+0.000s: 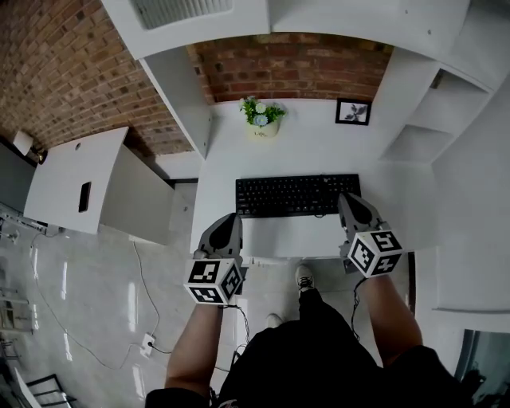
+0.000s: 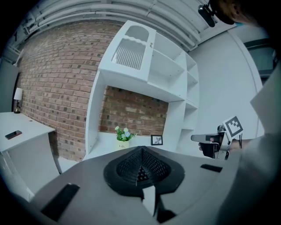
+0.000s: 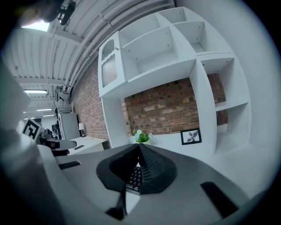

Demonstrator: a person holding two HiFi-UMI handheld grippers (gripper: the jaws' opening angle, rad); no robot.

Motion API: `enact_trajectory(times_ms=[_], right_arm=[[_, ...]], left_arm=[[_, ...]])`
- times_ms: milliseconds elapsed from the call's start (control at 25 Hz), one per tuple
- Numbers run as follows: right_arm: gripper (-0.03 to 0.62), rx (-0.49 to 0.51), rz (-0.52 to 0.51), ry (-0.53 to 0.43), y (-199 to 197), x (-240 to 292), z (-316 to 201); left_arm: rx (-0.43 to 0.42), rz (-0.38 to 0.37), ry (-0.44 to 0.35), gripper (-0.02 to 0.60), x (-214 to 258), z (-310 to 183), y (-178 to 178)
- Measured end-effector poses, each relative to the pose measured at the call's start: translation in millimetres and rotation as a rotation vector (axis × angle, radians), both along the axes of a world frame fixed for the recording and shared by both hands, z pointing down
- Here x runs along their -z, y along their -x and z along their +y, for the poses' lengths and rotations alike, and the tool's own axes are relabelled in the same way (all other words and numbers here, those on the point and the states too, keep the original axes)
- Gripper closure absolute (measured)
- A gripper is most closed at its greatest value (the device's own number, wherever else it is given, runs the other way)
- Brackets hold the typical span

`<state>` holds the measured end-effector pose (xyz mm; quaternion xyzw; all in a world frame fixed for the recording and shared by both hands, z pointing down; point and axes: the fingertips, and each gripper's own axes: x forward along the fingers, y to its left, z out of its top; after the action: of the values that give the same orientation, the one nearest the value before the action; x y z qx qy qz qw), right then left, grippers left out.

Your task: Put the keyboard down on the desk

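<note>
Big white desk point(image 1: 303, 151) has the flat black keyboard point(image 1: 296, 195) lying on it, mid-desk. Left gripper point(image 1: 231, 217) is at its 8 o'clock corner and right gripper point(image 1: 347, 198) at its 4 o'clock end. Both are pinched fully closed on nothing, keys peeking under the tips. Little white-potted green plant point(image 1: 262, 119) at 12, small black-framed picture point(image 1: 353, 111) at 1.

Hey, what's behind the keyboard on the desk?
Behind the keyboard: bare white desk, then a potted plant and a small framed picture by the brick wall. The shelf above covers the wall's top.
</note>
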<state>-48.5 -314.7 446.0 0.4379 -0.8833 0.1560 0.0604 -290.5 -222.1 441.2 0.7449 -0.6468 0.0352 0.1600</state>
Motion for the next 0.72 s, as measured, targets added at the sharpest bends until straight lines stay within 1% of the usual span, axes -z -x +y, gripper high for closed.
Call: enact_trajectory(times_ms=[200, 400, 600, 720], right_arm=[[0.577, -0.011, -0.034, -0.034, 2, 25, 45], [0.577, -0.025, -0.041, -0.057, -3, 41, 95], [0.577, -0.036, -0.02, -0.046, -16, 44, 140], [0.577, -0.038, -0.016, -0.033, -21, 45, 154]], left_arm=[[-0.002, 0.029, -0.005, 0.563, 7, 38, -2], [-0.038, 0.045, -0.023, 0.563, 14, 80, -5], [-0.044, 0.031, -0.006, 0.563, 17, 115, -9], [-0.049, 0.031, -0.008, 0.563, 19, 128, -13]])
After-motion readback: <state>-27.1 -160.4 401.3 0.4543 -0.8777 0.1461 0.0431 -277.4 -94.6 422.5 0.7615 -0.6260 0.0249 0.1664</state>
